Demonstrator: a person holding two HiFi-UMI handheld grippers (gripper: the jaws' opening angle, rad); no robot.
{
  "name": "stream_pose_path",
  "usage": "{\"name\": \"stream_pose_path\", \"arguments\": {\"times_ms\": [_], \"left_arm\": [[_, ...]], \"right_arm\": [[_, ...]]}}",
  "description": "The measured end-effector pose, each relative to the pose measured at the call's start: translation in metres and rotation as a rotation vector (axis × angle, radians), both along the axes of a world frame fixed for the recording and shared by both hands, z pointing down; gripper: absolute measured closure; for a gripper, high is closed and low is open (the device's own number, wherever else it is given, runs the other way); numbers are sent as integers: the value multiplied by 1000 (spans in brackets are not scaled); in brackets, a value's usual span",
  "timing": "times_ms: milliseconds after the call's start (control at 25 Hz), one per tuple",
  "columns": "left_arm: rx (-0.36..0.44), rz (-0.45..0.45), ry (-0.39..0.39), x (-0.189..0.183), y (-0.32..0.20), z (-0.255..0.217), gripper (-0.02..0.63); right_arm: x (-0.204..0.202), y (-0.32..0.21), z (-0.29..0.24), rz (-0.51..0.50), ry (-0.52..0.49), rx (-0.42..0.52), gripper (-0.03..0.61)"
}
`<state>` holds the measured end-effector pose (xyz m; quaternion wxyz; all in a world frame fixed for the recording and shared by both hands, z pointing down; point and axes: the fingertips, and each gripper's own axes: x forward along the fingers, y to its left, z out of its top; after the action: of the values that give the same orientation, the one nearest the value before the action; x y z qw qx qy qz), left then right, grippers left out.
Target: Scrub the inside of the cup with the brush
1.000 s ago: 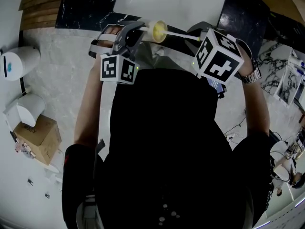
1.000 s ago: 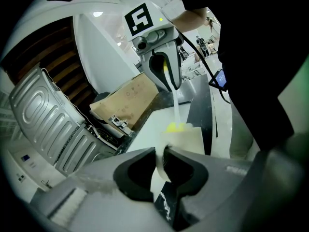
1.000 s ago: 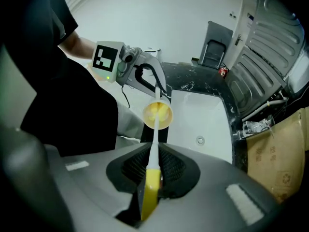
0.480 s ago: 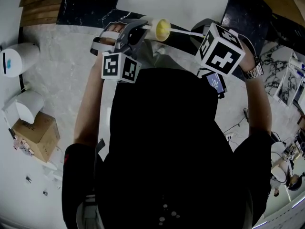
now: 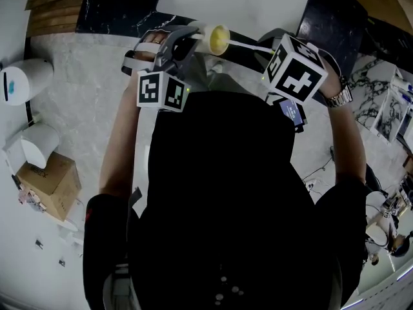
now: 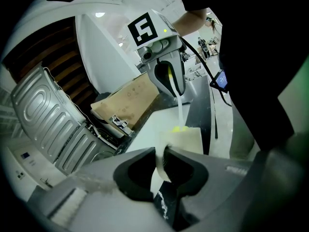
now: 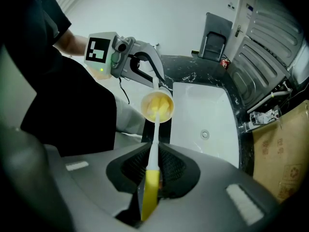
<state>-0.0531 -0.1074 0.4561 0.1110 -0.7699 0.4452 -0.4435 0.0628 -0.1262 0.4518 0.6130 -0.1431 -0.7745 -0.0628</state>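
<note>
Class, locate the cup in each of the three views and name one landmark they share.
Head view: cup top centre, at left claw tip.
Left gripper view: cup lower centre, pinched in that claw.
Right gripper view: cup centre, beyond the brush shaft.
Shared landmark: white sink.

Brush (image 5: 248, 46) slightly deeper inside the cup (image 5: 208, 33).

The cup (image 7: 157, 106) looked like thin, matt, translucent plastic. The brush (image 7: 152, 153) had a smooth white and yellow plastic handle. At twelve o'clock in the head view, the white sink (image 5: 271, 11) was glossy and the veined black stone counter (image 5: 110, 11) polished. At eight o'clock sat a matt cardboard box (image 5: 55, 186).
</note>
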Motion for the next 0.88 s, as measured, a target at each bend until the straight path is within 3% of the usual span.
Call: {"name": "stream_pose_path", "arguments": {"times_ms": [880], "left_arm": [[9, -33, 12, 2, 9, 1, 565]], "right_arm": [[1, 20, -5, 88, -64, -67, 535]]}}
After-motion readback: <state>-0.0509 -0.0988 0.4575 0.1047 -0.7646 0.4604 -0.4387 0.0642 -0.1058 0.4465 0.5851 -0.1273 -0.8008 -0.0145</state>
